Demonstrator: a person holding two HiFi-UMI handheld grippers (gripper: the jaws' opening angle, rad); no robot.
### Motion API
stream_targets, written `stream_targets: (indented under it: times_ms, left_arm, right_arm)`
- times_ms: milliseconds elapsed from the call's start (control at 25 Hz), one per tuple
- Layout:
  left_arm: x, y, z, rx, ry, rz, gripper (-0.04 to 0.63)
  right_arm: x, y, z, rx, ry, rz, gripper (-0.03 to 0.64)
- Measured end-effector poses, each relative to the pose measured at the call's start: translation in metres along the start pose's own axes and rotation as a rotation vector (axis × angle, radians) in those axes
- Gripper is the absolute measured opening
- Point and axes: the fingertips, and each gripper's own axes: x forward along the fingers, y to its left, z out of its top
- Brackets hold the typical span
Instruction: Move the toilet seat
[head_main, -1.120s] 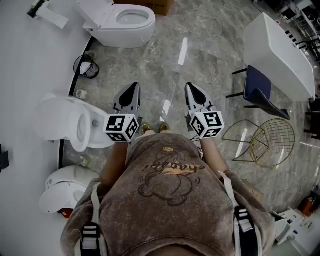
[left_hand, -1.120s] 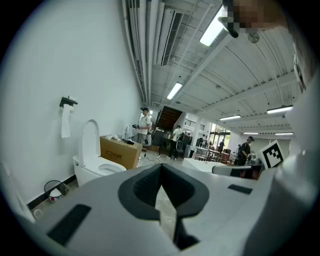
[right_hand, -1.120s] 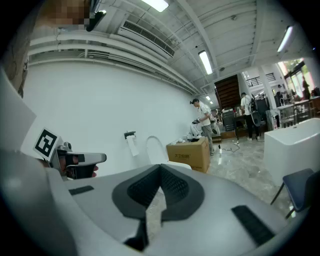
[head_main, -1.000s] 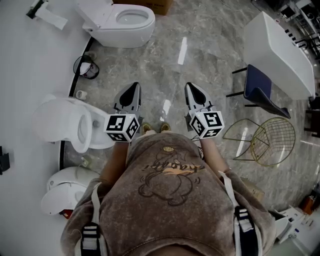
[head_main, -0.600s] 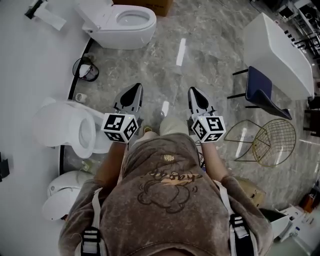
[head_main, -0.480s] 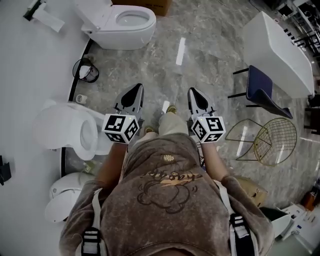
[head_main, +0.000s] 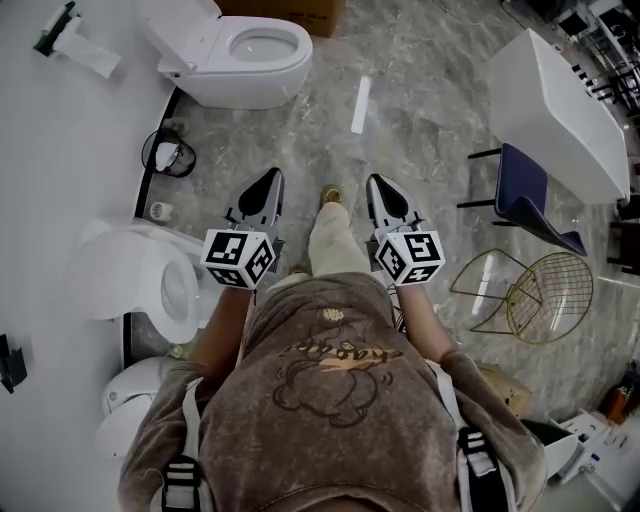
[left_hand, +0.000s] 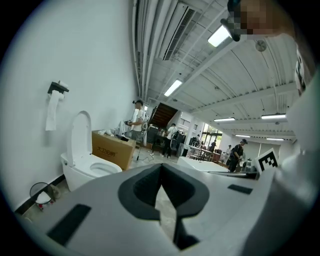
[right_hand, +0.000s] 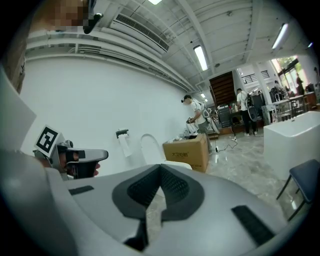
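Toilet seat (head_main: 185, 35): in the head view I read it as the raised flap at the back of the far toilet (head_main: 255, 55), against the wall at top left. I cannot tell lid from seat here.
Other toilets: a nearer toilet (head_main: 140, 275) stands just left of my left gripper with its flap up too, and a third toilet (head_main: 130, 400) sits below it. I judge the target only from where the fingers point.
Left gripper (head_main: 268, 180): fingers pressed together, nothing in them, touching no toilet.
Right gripper (head_main: 378, 183): likewise shut and empty, level with the left one.
Change: the person's leg (head_main: 330, 235) has swung forward between the grippers, and the nearer toilet has slid down the frame since a second ago. I take that as us walking in, so the approach is under way with no contact yet.
Left gripper view: fingers (left_hand: 145, 190) meet tip to tip with only floor showing past them. The toilet seat stands upright ahead on the left, between the paper roll (left_hand: 51, 107) on the wall and the cardboard box (left_hand: 112, 150).
Right gripper view: fingers (right_hand: 175, 192) are closed on nothing. The seat shows small and upright beyond the tips, left of the box and well apart from them.
Next: I judge the fingers must open before the seat can be gripped.
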Motion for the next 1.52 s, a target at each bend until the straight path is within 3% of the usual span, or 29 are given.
stream_targets:
  times_ms: [360,880,1240,1520]
  left_arm:
    - [0.083,0.033,0.034,-0.008,-0.009,0.027,0.009]
    - [0.195,0.062,0.077,-0.021,-0.027,0.124,0.009]
    - [0.24,0.091,0.088,-0.025,-0.05,0.202,0.009]
    - [0.271,0.122,0.093,-0.033,-0.054,0.222,0.009]
  right_arm:
    - [0.083,-0.045,0.035,-0.001,0.011,0.044,-0.002]
    - [0.192,-0.117,0.097,-0.016,0.024,0.17,-0.002]
    - [0.246,-0.144,0.108,-0.013,0.06,0.236,-0.002]
    - [0.291,-0.158,0.113,-0.014,0.07,0.24,-0.002]
